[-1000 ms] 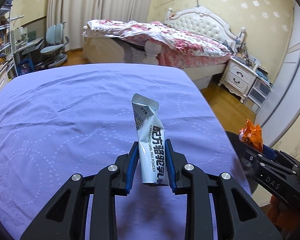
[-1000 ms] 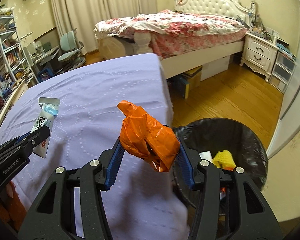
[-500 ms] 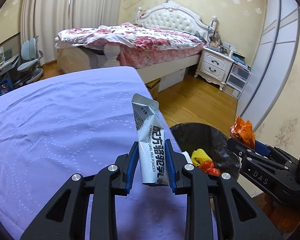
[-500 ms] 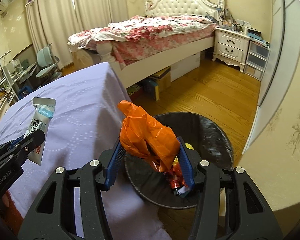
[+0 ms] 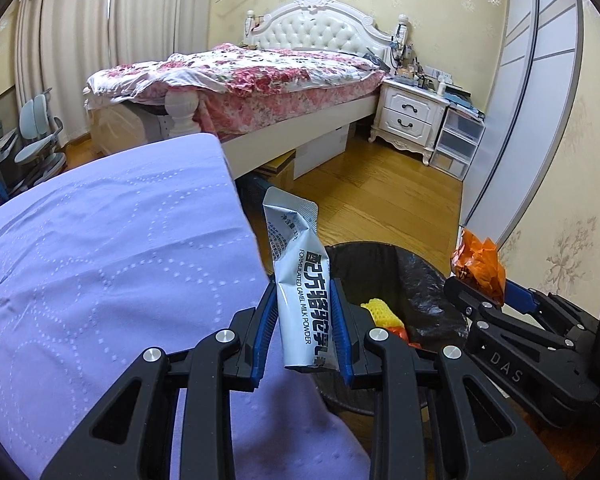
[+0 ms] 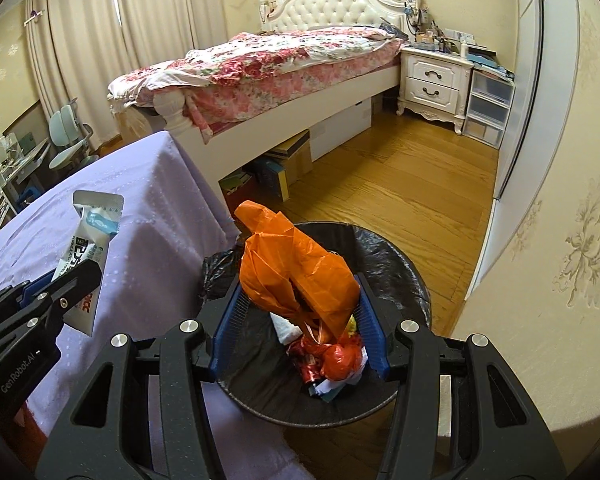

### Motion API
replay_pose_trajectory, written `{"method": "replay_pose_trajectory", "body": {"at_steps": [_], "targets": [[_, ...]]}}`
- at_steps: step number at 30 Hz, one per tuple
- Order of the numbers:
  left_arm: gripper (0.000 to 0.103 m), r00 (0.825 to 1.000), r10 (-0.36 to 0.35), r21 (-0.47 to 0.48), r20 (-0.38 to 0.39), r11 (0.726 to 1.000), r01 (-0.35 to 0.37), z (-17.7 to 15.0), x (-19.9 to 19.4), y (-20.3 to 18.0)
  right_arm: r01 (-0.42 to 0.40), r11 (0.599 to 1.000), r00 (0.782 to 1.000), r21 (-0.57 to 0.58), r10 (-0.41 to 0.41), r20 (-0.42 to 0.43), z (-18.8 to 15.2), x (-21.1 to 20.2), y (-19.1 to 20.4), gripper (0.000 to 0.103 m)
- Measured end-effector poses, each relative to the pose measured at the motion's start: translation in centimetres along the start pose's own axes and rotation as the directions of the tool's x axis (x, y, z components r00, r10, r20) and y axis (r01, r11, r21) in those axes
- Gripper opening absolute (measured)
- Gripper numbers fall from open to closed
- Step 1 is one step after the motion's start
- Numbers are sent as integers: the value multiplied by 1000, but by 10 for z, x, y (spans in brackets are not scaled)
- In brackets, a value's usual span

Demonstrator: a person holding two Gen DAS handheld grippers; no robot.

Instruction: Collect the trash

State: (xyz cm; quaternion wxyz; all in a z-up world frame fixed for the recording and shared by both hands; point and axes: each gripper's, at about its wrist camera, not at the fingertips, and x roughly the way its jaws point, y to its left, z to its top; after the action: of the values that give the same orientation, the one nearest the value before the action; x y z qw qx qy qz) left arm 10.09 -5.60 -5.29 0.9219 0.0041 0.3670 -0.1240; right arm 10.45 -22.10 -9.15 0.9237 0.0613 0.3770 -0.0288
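My left gripper [image 5: 305, 320] is shut on a silver milk powder sachet [image 5: 300, 288], held upright at the right edge of the purple-covered table [image 5: 100, 280]. The sachet also shows in the right wrist view [image 6: 86, 260]. My right gripper [image 6: 298, 320] is shut on a crumpled orange plastic bag [image 6: 296, 272], held directly above the black-lined trash bin [image 6: 400, 264]. The bag also shows in the left wrist view [image 5: 478, 260]. The bin [image 5: 420, 280] stands on the floor by the table's corner and holds several pieces of trash, red, yellow and white.
A bed [image 6: 280, 64] with a floral cover stands behind, with boxes [image 6: 284, 164] under it. A white nightstand [image 6: 432, 80] and plastic drawers [image 6: 488, 108] are at the back right. A wall [image 6: 560, 240] runs close on the right. Wooden floor [image 6: 400, 184] lies between.
Both grippers have swung right, off the table toward the bin. The orange bag is now over the bin's opening, and the sachet is at the table's right edge beside the bin.
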Motion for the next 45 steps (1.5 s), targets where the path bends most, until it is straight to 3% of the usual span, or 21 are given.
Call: {"method": "replay_pose_trajectory", "body": {"at_steps": [18, 24, 26, 27, 36, 45], "targets": [[31, 1000, -8, 50, -29, 999, 9, 10, 28, -26, 42, 998, 999, 48, -41, -18, 8, 19, -26, 51], [52, 1000, -7, 59, -28, 998, 8, 10, 27, -29, 50, 997, 999, 54, -49, -24, 7, 22, -29, 52], [66, 1000, 0, 59, -22, 998, 2, 9, 25, -30, 55, 997, 998, 56, -54, -21, 8, 21, -29, 55], [68, 1000, 1, 56, -17, 998, 0, 9, 24, -29, 60, 997, 998, 56, -59, -16, 8, 21, -29, 61], [77, 999, 45, 38, -5, 998, -45, 8, 17, -21, 79, 995, 997, 54, -79, -2, 9, 14, -28, 70], [79, 997, 78, 18, 16, 997, -79, 5, -4, -8, 78, 996, 997, 44, -79, 21, 9, -7, -22, 79]]}}
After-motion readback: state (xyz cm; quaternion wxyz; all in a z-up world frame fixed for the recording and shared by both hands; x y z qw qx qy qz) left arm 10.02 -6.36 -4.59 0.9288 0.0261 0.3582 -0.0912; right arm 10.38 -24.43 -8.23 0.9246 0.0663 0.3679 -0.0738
